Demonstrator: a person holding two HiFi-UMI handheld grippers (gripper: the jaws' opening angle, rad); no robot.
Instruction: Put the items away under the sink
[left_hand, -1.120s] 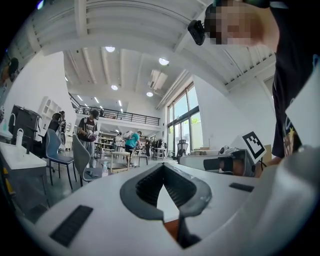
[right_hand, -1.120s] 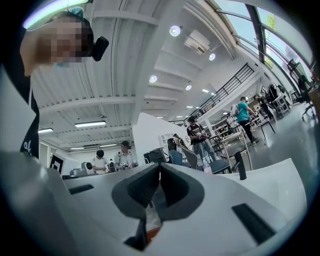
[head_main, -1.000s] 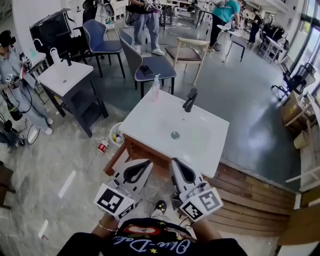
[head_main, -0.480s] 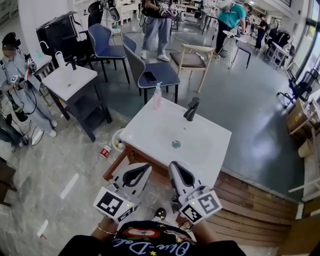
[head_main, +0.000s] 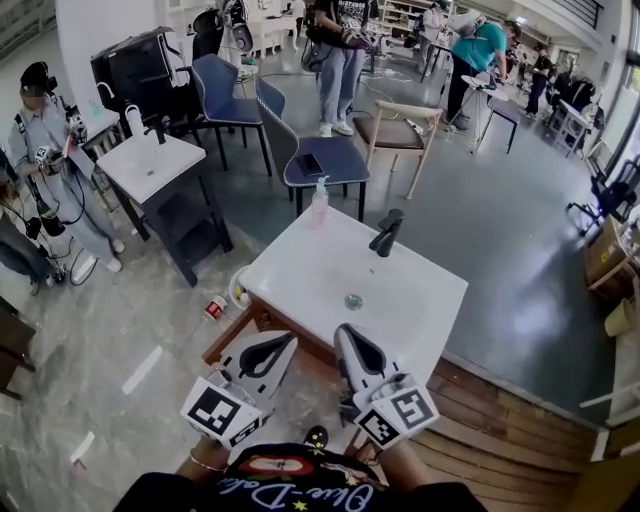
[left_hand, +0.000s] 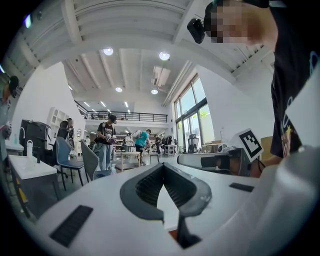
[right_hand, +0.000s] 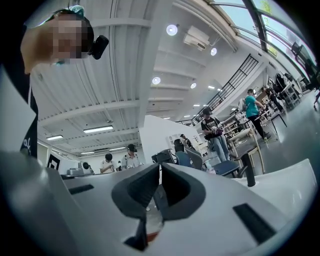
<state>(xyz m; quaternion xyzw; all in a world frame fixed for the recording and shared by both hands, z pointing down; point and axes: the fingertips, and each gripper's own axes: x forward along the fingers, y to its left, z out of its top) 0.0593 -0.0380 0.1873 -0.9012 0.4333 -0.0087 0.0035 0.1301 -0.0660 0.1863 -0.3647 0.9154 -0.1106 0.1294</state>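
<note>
The white sink top (head_main: 300, 265) on its wooden cabinet stands just ahead of me, with a black faucet (head_main: 385, 232) and a soap bottle (head_main: 319, 203) at its far edge. On the floor to its left lie a red can (head_main: 214, 307) and a white tub (head_main: 236, 290) with small items. My left gripper (head_main: 290, 339) and right gripper (head_main: 342, 331) hover side by side before the cabinet's near edge, both shut and empty. In the left gripper view the left gripper (left_hand: 162, 167) has its pads meeting. The right gripper (right_hand: 159, 166) is likewise shut, with the faucet (right_hand: 246, 170) beyond it.
A second sink unit (head_main: 150, 165) stands at the left with a person (head_main: 45, 150) beside it. Chairs (head_main: 320, 155) and more people fill the background. Wooden planks (head_main: 500, 420) lie on the floor to the right of the cabinet.
The head view has lifted a little, so the sink sits lower in the picture. Both grippers have drifted slightly along with it and stay shut and empty.
</note>
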